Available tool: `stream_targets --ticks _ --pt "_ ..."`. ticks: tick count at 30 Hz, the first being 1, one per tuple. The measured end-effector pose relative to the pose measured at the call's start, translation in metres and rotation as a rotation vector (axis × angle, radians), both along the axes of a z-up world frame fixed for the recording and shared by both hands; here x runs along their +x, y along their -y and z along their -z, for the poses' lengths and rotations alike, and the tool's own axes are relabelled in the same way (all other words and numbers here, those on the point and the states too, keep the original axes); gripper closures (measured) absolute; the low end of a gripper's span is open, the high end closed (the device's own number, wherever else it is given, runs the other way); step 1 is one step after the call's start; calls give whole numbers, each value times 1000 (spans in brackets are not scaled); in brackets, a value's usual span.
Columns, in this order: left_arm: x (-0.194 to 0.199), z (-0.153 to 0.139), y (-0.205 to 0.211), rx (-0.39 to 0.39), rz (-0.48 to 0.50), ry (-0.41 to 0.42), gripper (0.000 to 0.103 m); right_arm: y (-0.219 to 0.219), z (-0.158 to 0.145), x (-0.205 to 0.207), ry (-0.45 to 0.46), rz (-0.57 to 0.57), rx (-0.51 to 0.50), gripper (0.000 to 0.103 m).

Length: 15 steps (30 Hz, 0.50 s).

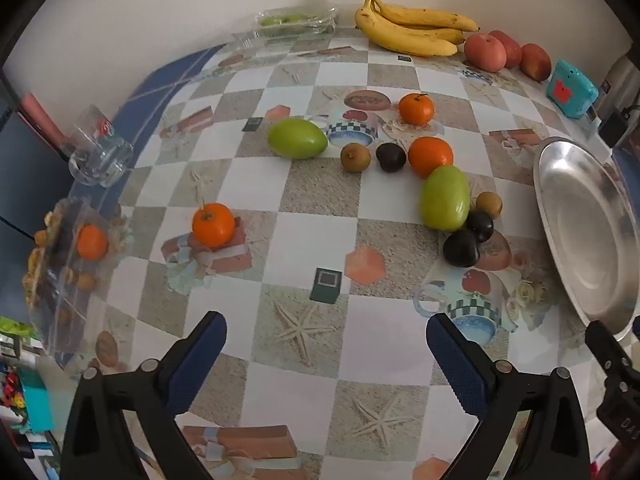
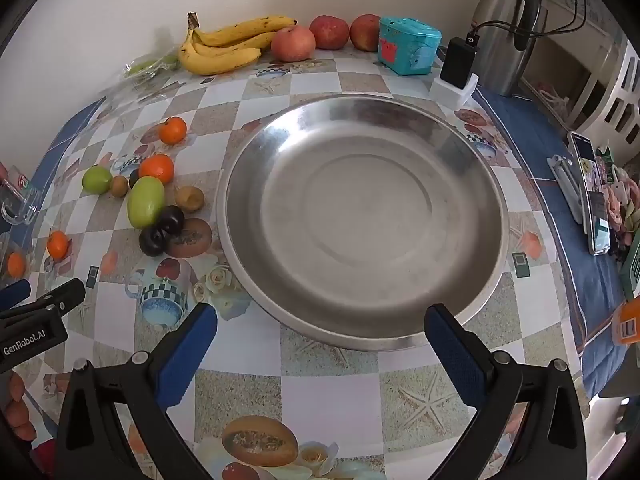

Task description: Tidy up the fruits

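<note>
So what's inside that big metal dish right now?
Nothing: the metal dish shows only its bare, shiny bottom. The fruit lies loose on the tablecloth beside it. What the dish covers underneath cannot be seen.

Desk [image 2: 320, 392] cover: checked white and sandy-grey squares printed with starfish, mugs, roses and melons, with a blue border. Metal dish [image 2: 362, 216]: plain silver. Bananas [image 2: 224, 46]: yellow, brown-flecked. Apples [image 2: 294, 43]: red, the nearest paler pink. Tangerines [image 1: 430, 156]: bright orange. Two oval fruits [image 1: 445, 199]: light green. Plums [image 1: 461, 249]: near black. Small round fruits [image 1: 355, 157]: dull brown. Box [image 2: 408, 46] at the wall: teal with a red patch. Flask [image 2: 505, 26]: steel with black fittings. Left tongs [image 1: 326, 334] and right tongs [image 2: 320, 326]: black frames, blue textured pads.
</note>
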<state>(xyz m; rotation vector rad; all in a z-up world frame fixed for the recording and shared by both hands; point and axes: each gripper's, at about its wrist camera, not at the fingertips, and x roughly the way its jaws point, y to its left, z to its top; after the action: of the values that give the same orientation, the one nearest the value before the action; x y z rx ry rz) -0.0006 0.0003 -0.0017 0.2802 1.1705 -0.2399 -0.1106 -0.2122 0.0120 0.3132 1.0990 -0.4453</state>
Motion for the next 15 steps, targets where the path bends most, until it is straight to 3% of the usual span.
stream_targets --ticks 2,4,15 --pt "-1 2 -11 -41 4 -8 1 0 0 0 -1 0 2 0" --pt "0 -1 -2 -3 3 -18 1 0 0 0 -1 0 2 0" --pt "2 0 0 -20 -11 -38 1 0 1 -2 6 13 6 0"
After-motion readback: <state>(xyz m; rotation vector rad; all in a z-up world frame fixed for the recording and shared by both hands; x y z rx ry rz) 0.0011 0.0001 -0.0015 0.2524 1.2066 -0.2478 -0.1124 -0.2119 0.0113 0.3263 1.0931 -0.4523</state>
